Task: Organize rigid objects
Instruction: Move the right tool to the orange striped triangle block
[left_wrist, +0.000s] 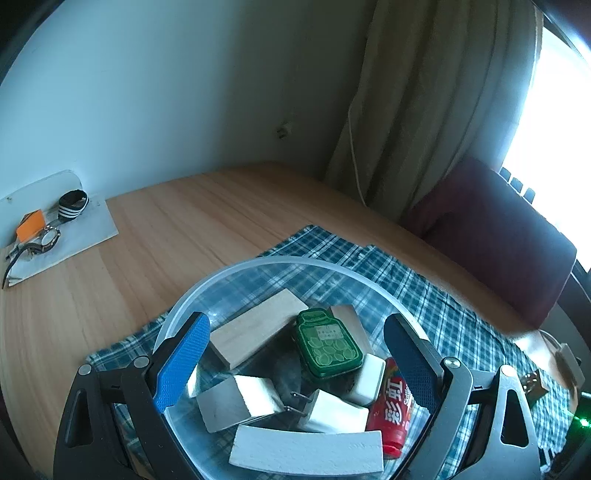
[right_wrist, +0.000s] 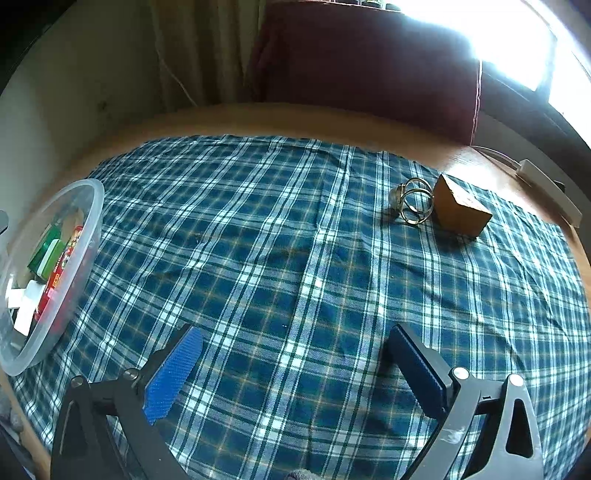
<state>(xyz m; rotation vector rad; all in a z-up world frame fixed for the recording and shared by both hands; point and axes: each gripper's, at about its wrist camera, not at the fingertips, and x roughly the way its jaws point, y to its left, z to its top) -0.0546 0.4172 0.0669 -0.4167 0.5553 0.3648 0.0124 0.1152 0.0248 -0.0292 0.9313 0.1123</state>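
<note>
Both tongs gaped wide, holding nothing. The wooden block (right_wrist: 461, 208) lay upper right of the right gripper (right_wrist: 295, 373); the left gripper (left_wrist: 295, 363) hovered over the bowl (left_wrist: 295, 260).

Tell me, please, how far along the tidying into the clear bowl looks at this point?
Mostly done: the clear bowl already holds wooden blocks, a green tin, a red bottle and white pieces. Nothing is in hand; the left gripper and right gripper are both open. Left on the plaid cloth: a wooden cube and metal rings.
</note>
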